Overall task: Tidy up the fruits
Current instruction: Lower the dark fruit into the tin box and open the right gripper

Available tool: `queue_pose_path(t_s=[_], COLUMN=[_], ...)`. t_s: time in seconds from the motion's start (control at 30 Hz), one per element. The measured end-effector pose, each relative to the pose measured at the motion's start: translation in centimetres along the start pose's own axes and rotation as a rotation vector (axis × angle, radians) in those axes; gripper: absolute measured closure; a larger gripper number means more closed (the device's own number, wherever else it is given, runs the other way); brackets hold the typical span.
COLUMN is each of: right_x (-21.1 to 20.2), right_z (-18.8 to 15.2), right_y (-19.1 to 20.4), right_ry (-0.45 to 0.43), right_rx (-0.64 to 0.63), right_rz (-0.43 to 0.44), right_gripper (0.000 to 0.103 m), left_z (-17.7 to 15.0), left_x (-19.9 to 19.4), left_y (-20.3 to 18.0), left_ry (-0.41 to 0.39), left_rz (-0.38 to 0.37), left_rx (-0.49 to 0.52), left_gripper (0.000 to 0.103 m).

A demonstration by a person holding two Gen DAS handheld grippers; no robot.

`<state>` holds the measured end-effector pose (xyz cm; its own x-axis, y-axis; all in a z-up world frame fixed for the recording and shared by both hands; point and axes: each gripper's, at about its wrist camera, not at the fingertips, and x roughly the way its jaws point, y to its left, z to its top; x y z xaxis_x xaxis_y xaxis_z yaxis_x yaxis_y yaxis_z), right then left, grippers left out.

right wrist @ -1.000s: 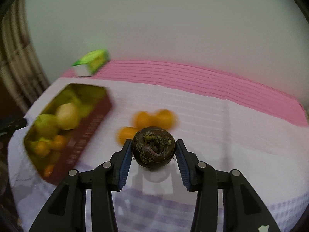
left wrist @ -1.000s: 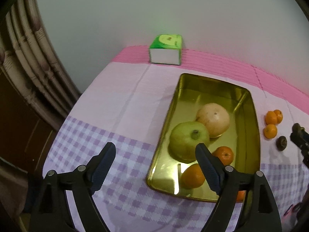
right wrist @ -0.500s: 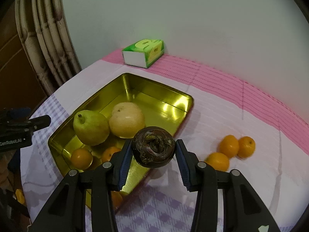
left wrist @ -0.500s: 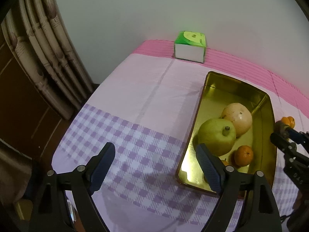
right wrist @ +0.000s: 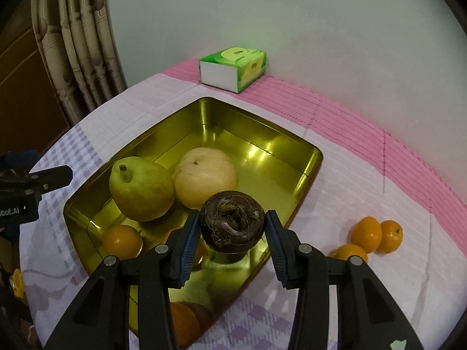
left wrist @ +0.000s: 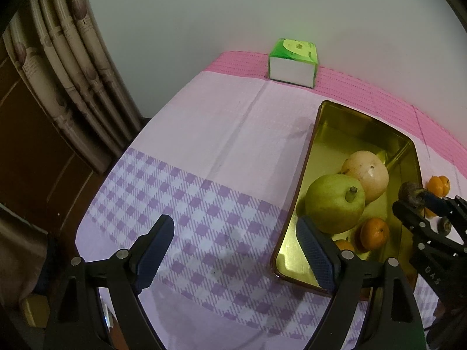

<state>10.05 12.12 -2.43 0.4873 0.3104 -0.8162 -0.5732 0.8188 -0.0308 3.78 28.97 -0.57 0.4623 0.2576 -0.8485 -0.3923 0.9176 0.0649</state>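
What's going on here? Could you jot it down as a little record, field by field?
Right gripper: shut on a dark brown round fruit, held above the gold tray
Left gripper: open, empty, over the checked tablecloth
In tray: green pear, pale round fruit, small oranges
Outside tray: three small oranges
At the wall: green tissue box

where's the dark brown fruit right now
The dark brown fruit is clamped in the right gripper, above the gold tray, just in front of the pale round fruit.
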Motion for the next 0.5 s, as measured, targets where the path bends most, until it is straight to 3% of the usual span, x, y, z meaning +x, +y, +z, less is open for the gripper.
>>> queue_pose_path(t_s=[0.5], right_x=[1.5], right_z=[-0.5], right_y=[0.7], right_ry=[0.034], right_rx=[0.003], right_rz=[0.009], right_gripper=[0.061], left_z=[-0.1], left_x=[0.5], left_y=[0.1], left_ry=[0.025], left_rz=[-0.006], left_rx=[-0.011], left_gripper=[0.017])
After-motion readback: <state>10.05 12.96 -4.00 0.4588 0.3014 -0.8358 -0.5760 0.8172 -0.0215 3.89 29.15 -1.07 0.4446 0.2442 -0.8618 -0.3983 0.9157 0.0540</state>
